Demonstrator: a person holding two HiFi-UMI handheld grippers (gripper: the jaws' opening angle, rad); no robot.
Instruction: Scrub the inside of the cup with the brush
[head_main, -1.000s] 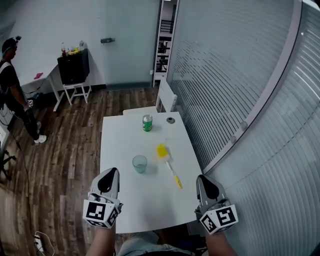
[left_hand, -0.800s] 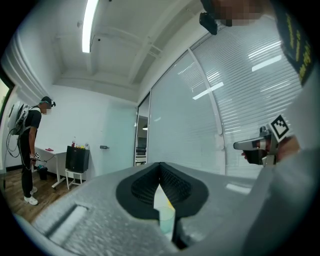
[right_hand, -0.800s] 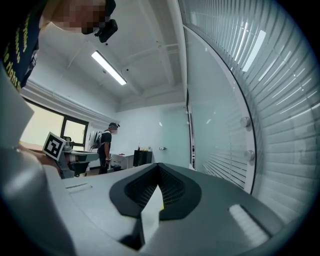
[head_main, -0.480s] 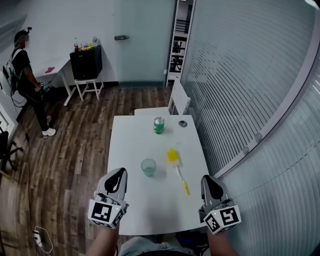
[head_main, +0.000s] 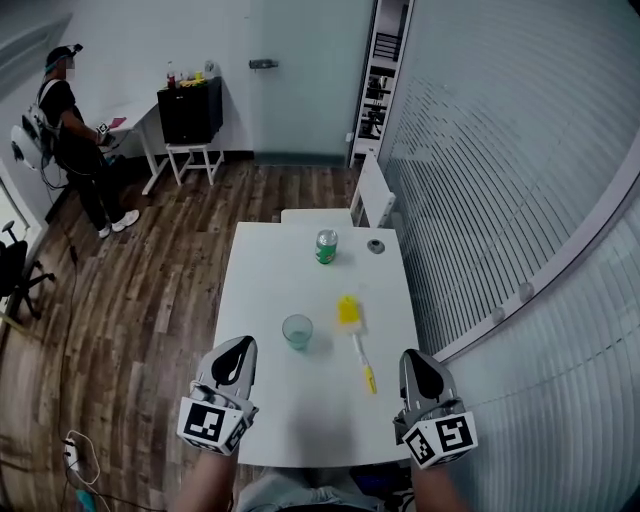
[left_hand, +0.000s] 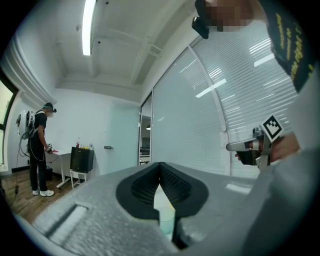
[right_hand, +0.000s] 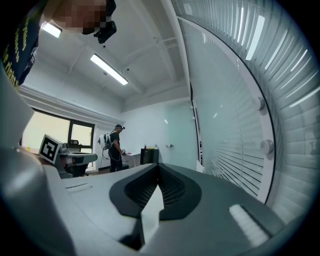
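The brush (head_main: 355, 341) was laid flat on the table (head_main: 262, 300), its long axis running away from the person, yellow head farthest. The cup (head_main: 297, 331) was stood just left of it. The left gripper (head_main: 237, 347) and right gripper (head_main: 413, 359) were closed, empty, short of both.

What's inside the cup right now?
Nothing visible: the cup looks empty from above; residue or water would be too small to tell. The brush lies apart from it on the table.
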